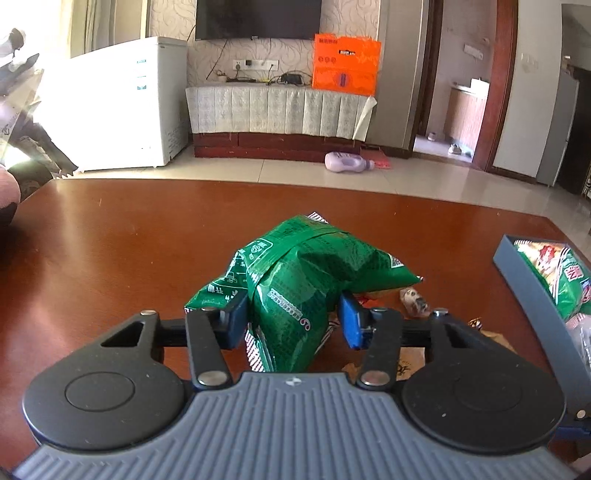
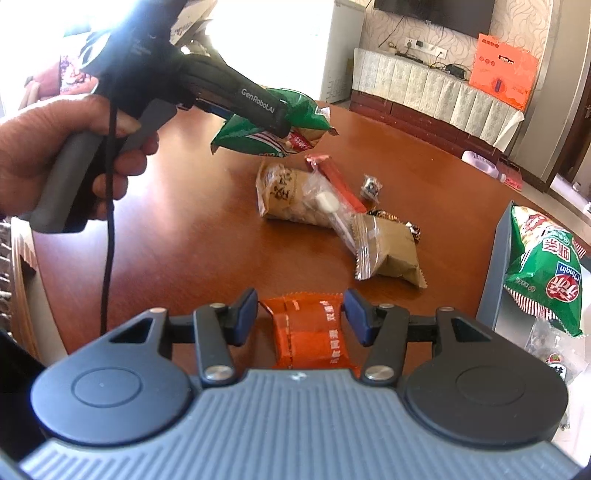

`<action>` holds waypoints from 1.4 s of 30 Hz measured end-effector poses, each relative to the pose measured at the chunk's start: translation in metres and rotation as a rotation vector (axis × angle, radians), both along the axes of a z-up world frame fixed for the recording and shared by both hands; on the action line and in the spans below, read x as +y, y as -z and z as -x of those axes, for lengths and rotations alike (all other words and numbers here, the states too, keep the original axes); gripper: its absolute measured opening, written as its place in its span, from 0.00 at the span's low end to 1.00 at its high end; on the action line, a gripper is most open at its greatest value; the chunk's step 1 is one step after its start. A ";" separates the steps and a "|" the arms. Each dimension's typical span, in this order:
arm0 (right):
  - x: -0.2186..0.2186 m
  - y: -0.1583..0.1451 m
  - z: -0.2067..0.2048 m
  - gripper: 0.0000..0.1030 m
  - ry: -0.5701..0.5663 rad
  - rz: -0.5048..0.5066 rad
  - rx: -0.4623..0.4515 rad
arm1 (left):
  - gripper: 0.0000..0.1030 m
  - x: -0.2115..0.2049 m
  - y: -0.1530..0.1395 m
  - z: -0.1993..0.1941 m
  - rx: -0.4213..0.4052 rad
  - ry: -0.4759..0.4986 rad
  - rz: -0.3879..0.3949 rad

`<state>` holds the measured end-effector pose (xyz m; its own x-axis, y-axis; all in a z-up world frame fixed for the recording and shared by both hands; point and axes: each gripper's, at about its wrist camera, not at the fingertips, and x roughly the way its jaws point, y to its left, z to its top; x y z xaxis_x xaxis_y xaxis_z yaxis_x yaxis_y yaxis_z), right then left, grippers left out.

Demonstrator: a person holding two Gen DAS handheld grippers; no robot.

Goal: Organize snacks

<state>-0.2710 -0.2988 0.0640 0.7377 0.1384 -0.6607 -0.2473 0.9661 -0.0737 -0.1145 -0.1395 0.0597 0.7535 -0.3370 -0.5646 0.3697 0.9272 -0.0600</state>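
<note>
- Reddish-brown wooden table [image 2: 192,243], glossy.
- At centre: tan snack packs [image 2: 388,247], red stick packet [image 2: 338,179], small wrapped candies [image 2: 370,187].
- At three o'clock: grey box [image 2: 496,266].

The left wrist camera sat just behind the left gripper [image 1: 293,317], looking forward and downward along its fingers, close over the wooden table [image 1: 110,240], toward the TV stand [image 1: 277,110] and freezer [image 1: 122,103] at the far wall. The right wrist camera sat likewise behind the right gripper [image 2: 301,317], low over the same table, angled more to its left, so it caught the left gripper from the side in a hand [image 2: 55,155]. Both views shared the green snack bag [image 1: 306,273], the grey box [image 1: 532,291] at the right edge, the orange carton [image 1: 345,62] and the television [image 1: 258,18]
</note>
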 end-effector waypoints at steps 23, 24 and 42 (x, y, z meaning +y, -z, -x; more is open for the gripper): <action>0.000 -0.028 0.012 0.27 0.052 -0.025 -0.114 | 0.52 0.001 -0.023 0.048 -0.058 -0.022 0.006; -0.002 -0.029 0.012 0.27 0.057 -0.031 -0.118 | 0.52 0.000 -0.024 0.052 -0.064 -0.020 0.001; -0.016 0.000 -0.007 0.68 0.072 -0.003 -0.019 | 0.52 0.005 -0.027 0.058 -0.040 -0.002 -0.025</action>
